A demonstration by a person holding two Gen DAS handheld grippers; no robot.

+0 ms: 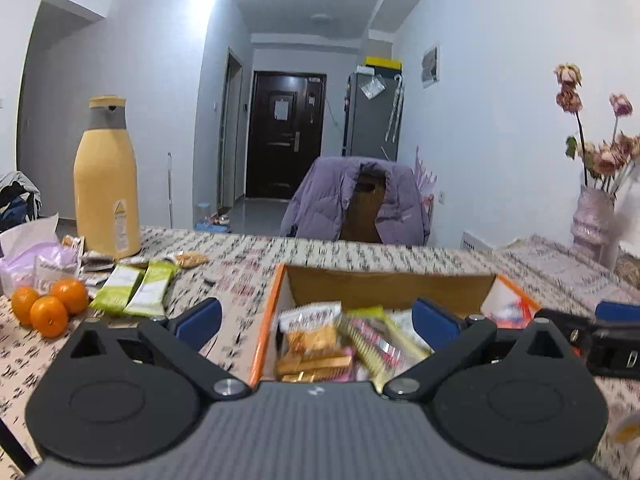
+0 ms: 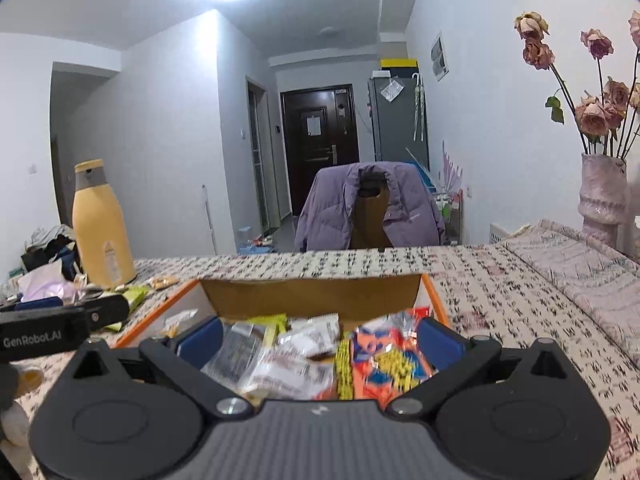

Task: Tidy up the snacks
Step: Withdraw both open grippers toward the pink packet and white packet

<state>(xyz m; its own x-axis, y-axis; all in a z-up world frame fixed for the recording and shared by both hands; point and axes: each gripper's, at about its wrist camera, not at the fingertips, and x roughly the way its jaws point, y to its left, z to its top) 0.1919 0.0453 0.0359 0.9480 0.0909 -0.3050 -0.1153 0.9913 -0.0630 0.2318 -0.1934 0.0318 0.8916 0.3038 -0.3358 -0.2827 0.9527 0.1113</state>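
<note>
Snacks (image 2: 320, 356) mostly sit piled in the orange-edged cardboard box (image 1: 380, 284) on the bench (image 2: 500, 280), and I hold both tongs, left (image 1: 316, 318) and right (image 2: 320, 334), over it, each spread wide and empty, probably between drops. Two green packets (image 1: 136, 292) lie outside by the oranges (image 1: 48, 306) and yellow flask (image 1: 106, 184), likely next. Only "GenRobot.AI" on the left unit reads; wrapper print is blurred.

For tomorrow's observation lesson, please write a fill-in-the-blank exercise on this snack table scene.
1. Both the left gripper and the right gripper are ___.
2. The snack packets lie in an orange-edged cardboard ___.
3. Three ___ sit beside the two green-and-white snack packets.
4. A purple ___ hangs over the chair.

Answers: open; box; oranges; jacket
</note>
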